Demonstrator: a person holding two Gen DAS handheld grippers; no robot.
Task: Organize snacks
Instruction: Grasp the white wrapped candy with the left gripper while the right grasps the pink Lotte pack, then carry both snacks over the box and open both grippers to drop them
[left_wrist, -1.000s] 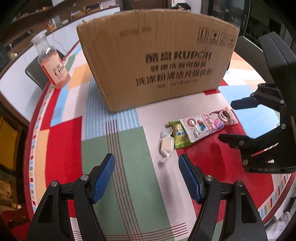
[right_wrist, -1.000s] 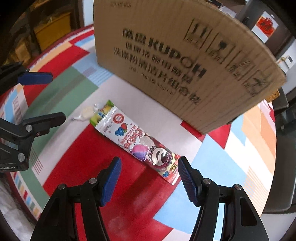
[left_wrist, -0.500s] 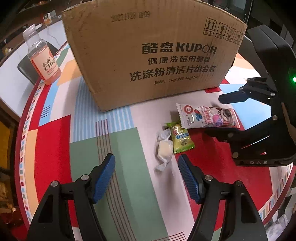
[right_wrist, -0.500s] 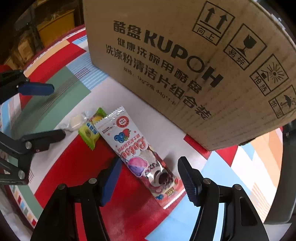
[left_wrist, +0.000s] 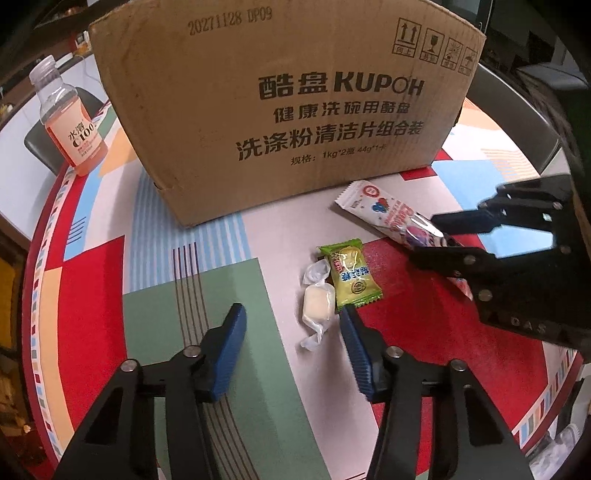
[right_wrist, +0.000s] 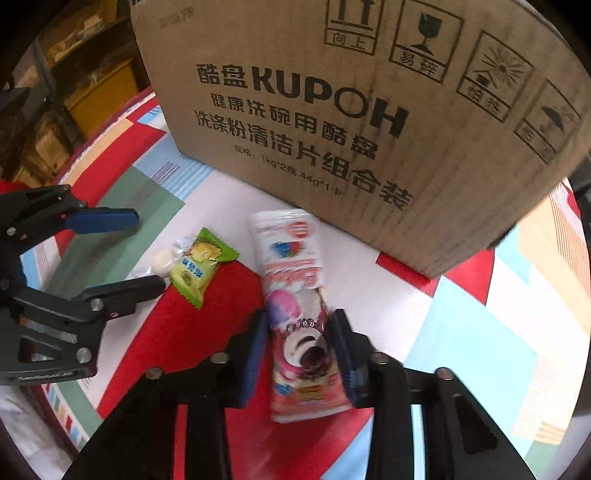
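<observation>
A long pink-and-white snack packet lies in front of the cardboard box. My right gripper is closing on it, both blue pads pressing its sides near the dark end. In the left wrist view the right gripper pinches the same packet. A green snack packet and a white wrapped candy lie side by side on the tablecloth. My left gripper is closing with the candy between its fingers, near the right pad and well apart from the left one. The left gripper also shows in the right wrist view.
The big cardboard box stands upright just behind the snacks. A clear bottle of orange drink stands at the far left edge of the round table with its patterned cloth. A dark chair back shows behind the bottle.
Both grippers' jaws have narrowed. The right pads now hold the pink packet, which has turned in line with the fingers. The left gripper has come closer to the white candy.
</observation>
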